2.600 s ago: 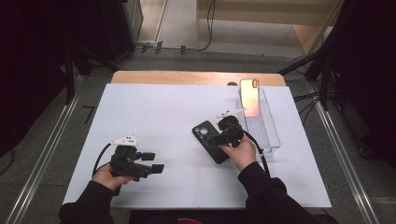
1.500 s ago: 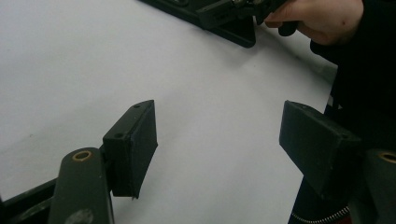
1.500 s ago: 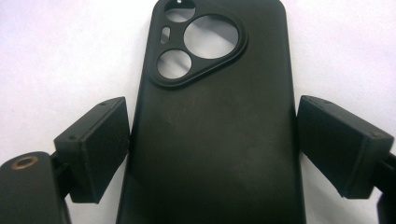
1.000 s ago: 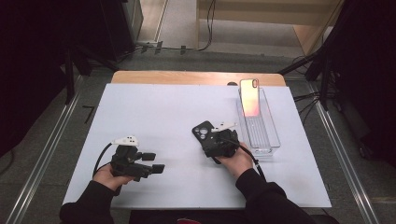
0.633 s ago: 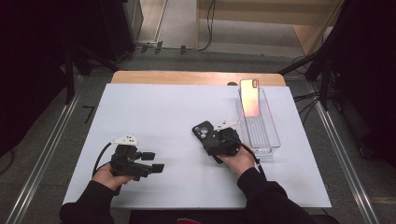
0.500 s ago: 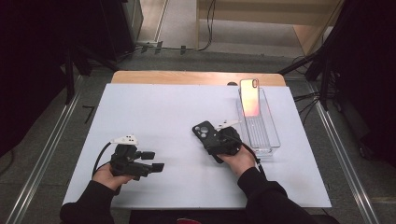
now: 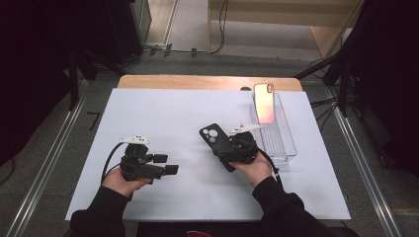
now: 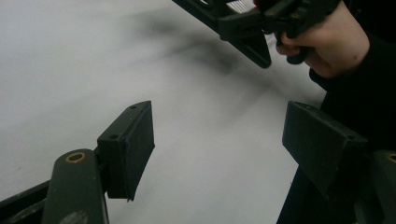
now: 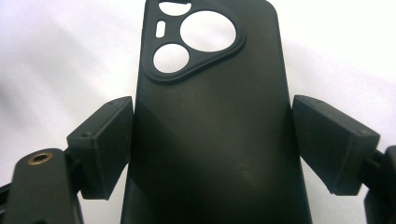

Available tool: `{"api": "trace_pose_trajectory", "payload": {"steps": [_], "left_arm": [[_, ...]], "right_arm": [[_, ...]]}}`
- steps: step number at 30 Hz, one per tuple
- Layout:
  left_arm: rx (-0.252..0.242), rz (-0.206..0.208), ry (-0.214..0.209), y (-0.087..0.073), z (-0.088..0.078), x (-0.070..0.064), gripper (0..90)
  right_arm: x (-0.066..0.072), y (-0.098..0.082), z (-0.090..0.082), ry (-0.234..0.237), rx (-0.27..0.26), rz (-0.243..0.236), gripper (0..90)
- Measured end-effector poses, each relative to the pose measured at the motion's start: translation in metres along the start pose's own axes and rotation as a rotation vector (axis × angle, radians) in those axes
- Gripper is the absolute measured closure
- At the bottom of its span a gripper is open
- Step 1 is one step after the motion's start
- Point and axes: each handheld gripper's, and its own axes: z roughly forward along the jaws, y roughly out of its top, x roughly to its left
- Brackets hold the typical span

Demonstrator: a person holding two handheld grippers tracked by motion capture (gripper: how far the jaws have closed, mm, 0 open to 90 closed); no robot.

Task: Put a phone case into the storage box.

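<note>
Our right gripper (image 7: 228, 147) clasps the black phone case (image 9: 210, 126) across its width, long axis running away from the fingers; left gripper (image 7: 168, 165) fingers gape empty, well apart.

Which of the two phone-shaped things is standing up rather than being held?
The pinkish phone, which leans upright at the far end of the clear tray. The black phone case, with round camera cut-outs, sits between the jaws of the right gripper.
</note>
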Motion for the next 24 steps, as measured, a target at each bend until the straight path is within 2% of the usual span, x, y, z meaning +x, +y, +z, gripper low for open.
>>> {"api": "trace_pose_trajectory", "payload": {"steps": [2,5,10,13,16,21,24], "left_arm": [[-0.009,-0.023,0.004,0.006,0.0,0.0,25.2],[-0.02,-0.029,0.011,0.013,0.001,0.0,25.2],[-0.021,-0.006,0.027,0.027,0.004,-0.004,25.2],[-0.017,-0.001,0.034,0.034,0.006,-0.007,25.3],[-0.013,0.001,0.051,0.041,0.01,-0.009,25.3],[-0.018,-0.032,0.055,0.051,0.017,-0.007,25.3],[-0.018,-0.043,0.083,0.057,0.021,-0.005,25.3]], "right_arm": [[0.003,0.001,-0.005,0.01,-0.008,0.004,14.9],[0.008,0.002,-0.013,0.025,-0.027,-0.003,14.8],[0.014,0.002,-0.023,0.034,-0.047,-0.009,14.8],[0.017,0.002,-0.026,0.044,-0.054,0.01,14.7],[0.019,0.001,-0.027,0.049,-0.063,0.021,14.6],[0.023,0.001,-0.022,0.072,-0.088,0.076,14.5],[0.029,0.0,-0.018,0.069,-0.089,0.082,14.5]]}}
